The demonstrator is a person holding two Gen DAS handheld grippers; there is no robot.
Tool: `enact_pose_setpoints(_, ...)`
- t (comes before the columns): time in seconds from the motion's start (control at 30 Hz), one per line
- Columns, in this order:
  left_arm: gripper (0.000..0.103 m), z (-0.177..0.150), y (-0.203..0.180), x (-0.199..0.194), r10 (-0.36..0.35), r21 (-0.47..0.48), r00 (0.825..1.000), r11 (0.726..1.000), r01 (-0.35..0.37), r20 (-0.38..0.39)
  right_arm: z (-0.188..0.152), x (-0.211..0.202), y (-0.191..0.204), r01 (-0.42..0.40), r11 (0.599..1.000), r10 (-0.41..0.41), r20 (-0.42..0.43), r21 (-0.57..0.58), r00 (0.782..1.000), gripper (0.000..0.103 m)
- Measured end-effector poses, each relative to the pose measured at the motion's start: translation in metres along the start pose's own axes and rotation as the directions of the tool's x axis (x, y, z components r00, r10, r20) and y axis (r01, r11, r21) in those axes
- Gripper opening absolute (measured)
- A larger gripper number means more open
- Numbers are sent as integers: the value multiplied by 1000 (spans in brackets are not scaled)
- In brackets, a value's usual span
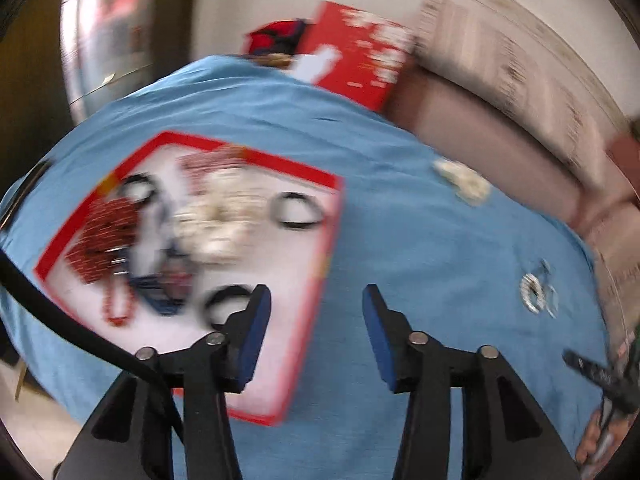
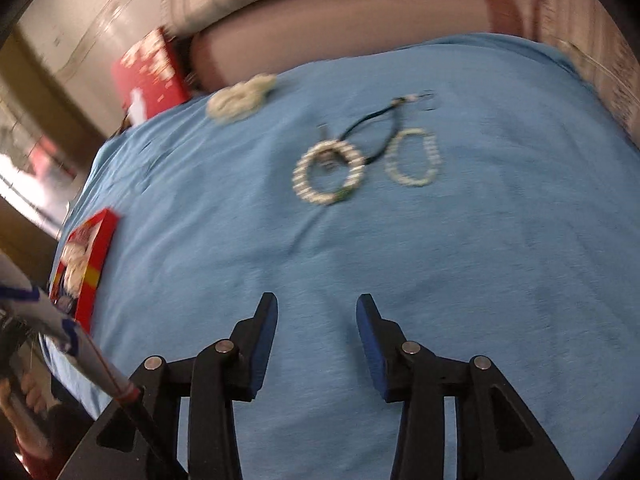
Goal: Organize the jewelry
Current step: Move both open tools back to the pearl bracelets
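Note:
A red-rimmed white box (image 1: 304, 272) lies on the blue cloth (image 1: 420, 220) and holds red beads (image 1: 104, 236), cream beads (image 1: 224, 216) and black rings (image 1: 296, 210). My left gripper (image 1: 316, 300) is open and empty over the box's near right edge. My right gripper (image 2: 316, 308) is open and empty above the bare cloth (image 2: 280, 260). Ahead of it lie a white bead bracelet (image 2: 328, 172), a smaller pearl bracelet (image 2: 414, 156), a black cord (image 2: 376, 128) and a cream bead heap (image 2: 240, 96). The box's side (image 2: 92, 264) shows at the left.
A red printed carton (image 1: 360, 52) stands at the cloth's far edge, against a pinkish sofa (image 1: 480, 128). A small red and dark object (image 1: 276, 38) sits beside it. The other gripper's arm (image 1: 600, 376) shows at the lower right. Both views are motion blurred.

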State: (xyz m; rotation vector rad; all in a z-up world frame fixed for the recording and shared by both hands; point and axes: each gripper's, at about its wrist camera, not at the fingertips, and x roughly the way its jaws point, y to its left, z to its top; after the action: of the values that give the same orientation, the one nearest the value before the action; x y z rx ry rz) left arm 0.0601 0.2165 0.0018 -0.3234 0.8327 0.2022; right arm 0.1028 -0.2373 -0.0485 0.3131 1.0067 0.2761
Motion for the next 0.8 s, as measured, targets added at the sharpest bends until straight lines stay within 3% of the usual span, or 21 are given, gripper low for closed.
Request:
enact_pose_setpoints(0.23,49,1,-102,32,-134,91,987,986,142,-92,33,7,-47,56,995,-63,83,85,995,44)
enact_pose_setpoints(0.37,49,2,-161,61,-144,180,982,970,165,-125,49,20,-67,94,989,-107,110,118,988,45)
enact_pose_setpoints(0.5,49,-1,-213,96,-152,247,972,949,194,-181,57,40,-82,68,988,-81,88,142,993,45)
enact_pose_setpoints(0.7,46,-5,-273,150,-184,296,950,920,256,-252,74,53,-82,86,993,-95,109,85,989,45)
enact_pose_setpoints(0.8,46,-10,-296,171,-169,339,949,905,257,-267,81,60,-84,89,993,-98,116,75,988,45)
